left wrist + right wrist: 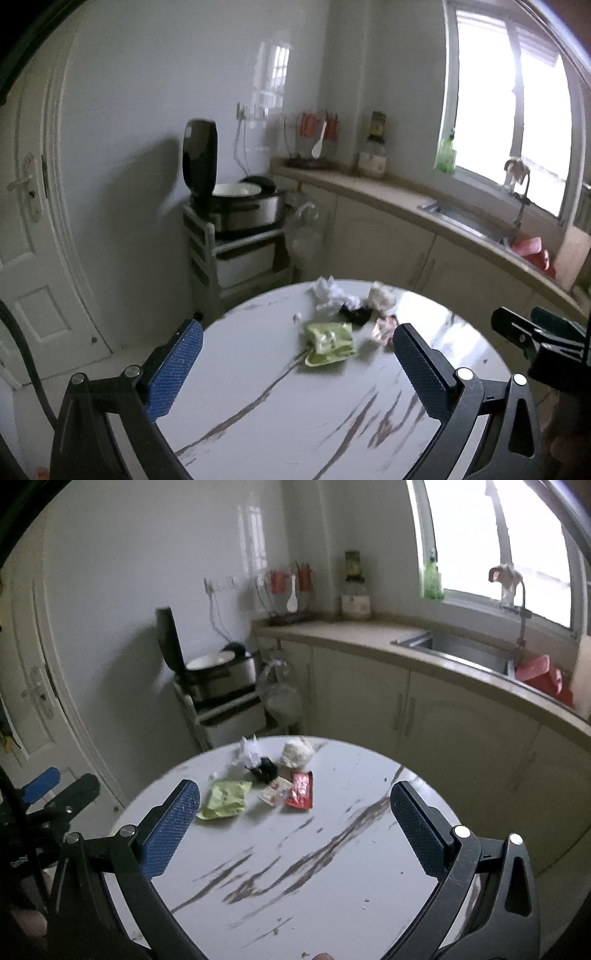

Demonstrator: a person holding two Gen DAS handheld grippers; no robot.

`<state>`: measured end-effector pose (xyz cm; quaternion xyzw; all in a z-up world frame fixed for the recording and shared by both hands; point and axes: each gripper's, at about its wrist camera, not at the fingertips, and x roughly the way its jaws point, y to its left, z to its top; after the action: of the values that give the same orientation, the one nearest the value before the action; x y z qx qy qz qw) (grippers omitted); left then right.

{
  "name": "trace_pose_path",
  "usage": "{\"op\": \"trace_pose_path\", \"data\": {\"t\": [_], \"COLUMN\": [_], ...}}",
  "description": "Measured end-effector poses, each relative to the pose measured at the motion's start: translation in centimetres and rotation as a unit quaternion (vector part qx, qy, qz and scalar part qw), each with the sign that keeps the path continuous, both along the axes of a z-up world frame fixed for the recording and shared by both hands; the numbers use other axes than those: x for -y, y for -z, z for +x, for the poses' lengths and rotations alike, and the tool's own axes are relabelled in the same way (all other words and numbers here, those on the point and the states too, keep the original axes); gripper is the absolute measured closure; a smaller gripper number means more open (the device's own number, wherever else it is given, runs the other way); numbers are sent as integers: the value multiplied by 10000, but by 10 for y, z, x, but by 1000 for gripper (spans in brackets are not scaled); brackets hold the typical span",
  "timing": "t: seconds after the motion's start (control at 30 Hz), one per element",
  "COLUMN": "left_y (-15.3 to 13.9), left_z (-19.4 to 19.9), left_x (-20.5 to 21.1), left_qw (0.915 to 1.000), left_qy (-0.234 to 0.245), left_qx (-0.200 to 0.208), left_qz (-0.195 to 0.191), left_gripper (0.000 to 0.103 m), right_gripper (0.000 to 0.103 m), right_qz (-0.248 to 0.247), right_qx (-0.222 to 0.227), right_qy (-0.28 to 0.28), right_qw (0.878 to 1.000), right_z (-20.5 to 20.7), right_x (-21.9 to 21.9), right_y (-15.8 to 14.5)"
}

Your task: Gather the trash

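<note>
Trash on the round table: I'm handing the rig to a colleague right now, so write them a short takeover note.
Left gripper: open, holding nothing, above the near side of the table.
Right gripper: open, holding nothing, also over the table.
Trash, all clustered at the far side of the table: green wrapper, red packet, small pale packet, black scrap, crumpled white paper, pale wad.
Done: nothing picked up; every piece lies on the table.
Left: collect all six pieces. No bin shows clearly; a plastic bag hangs by the cabinet, purpose unclear.
</note>
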<state>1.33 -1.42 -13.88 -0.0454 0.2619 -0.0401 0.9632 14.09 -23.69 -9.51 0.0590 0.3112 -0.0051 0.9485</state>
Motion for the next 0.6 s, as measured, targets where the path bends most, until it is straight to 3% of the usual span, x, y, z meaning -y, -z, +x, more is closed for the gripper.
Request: {"op": "trace_pose_path", "data": {"t": [0.37,0.6], "left_y": [50,90], "left_z": [114,195], "left_x": [23,41], "left_qw": [9943,9854], "left_qy": [307,344], "left_qx": [-1006,-1632], "left_qz": [174,355], "left_gripper": [1,1], "right_gripper": [1,3], "right_qz": [240,460], "right_qx": [-1027,-1297], "right_qy": [-93,-149], "right_qw": [9944,9904], "right_z": [67,97], "right_x": [24,33], "right_y": [78,107]}}
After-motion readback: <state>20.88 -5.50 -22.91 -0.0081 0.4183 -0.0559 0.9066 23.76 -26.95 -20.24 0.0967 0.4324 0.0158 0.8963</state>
